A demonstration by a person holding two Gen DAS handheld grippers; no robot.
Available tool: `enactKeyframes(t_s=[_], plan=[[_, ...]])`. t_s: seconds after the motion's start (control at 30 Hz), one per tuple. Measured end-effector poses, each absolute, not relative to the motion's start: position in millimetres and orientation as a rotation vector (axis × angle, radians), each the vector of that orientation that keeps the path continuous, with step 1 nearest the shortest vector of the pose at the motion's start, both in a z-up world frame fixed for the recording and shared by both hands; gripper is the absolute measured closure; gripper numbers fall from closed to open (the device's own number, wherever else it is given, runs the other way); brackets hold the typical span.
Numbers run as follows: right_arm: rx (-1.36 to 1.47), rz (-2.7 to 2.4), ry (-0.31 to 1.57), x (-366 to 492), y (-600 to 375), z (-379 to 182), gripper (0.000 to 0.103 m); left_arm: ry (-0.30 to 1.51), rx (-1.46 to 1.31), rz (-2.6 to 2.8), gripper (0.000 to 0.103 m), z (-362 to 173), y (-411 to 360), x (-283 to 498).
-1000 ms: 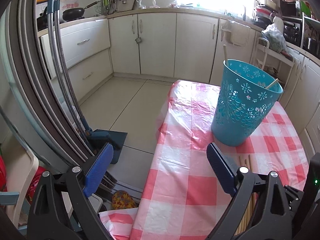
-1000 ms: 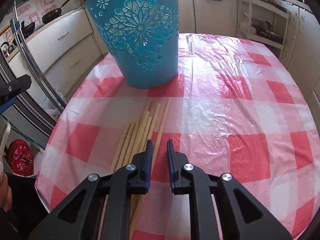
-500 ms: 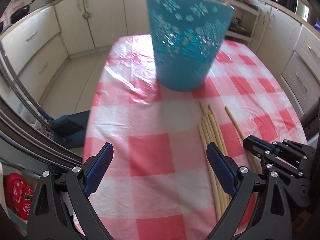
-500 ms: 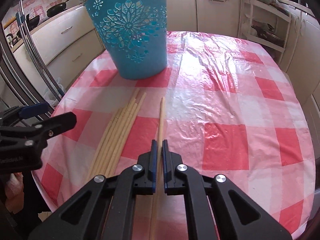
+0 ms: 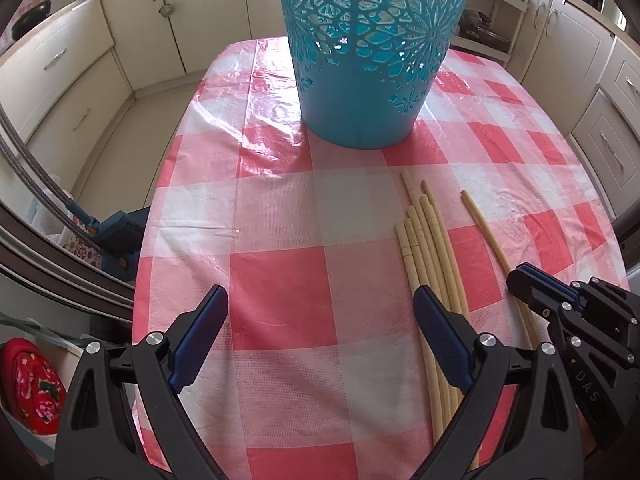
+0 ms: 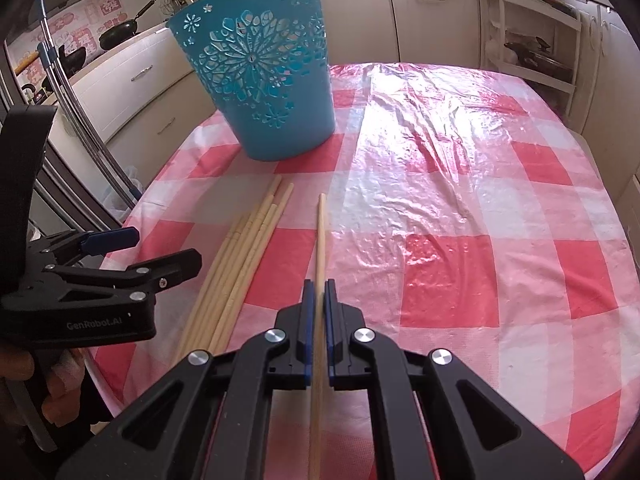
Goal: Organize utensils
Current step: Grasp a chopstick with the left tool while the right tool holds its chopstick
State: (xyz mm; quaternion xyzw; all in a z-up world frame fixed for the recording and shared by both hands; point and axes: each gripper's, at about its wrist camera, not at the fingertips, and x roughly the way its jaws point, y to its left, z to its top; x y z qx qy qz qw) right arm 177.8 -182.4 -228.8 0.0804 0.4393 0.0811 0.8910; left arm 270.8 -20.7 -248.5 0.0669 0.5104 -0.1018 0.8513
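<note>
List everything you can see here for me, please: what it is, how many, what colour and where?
basket: one, blue, upright at the far side of the table
tablecloth: one, red and white check, covering the table
single chopstick: one, pale wood, apart from the rest, clamped in the right gripper
chopstick bundle: about six, pale wood, lying side by side on the cloth in front of the basket
cabinets: cream, around the table
pan: one, black, on the counter at the far left
left gripper: black with blue pads, open, above the cloth beside the bundle
right gripper: black with blue pads, shut on the single chopstick
</note>
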Motion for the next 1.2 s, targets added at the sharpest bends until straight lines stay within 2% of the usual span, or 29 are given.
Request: enactKeyframes(t_s=[1.2], plan=[[0.136,0.156,0.898,182.6,-177.4,-228.6,0.096,1.107,0.163,-0.196,0.016,-255.2,-15.8,272.7]])
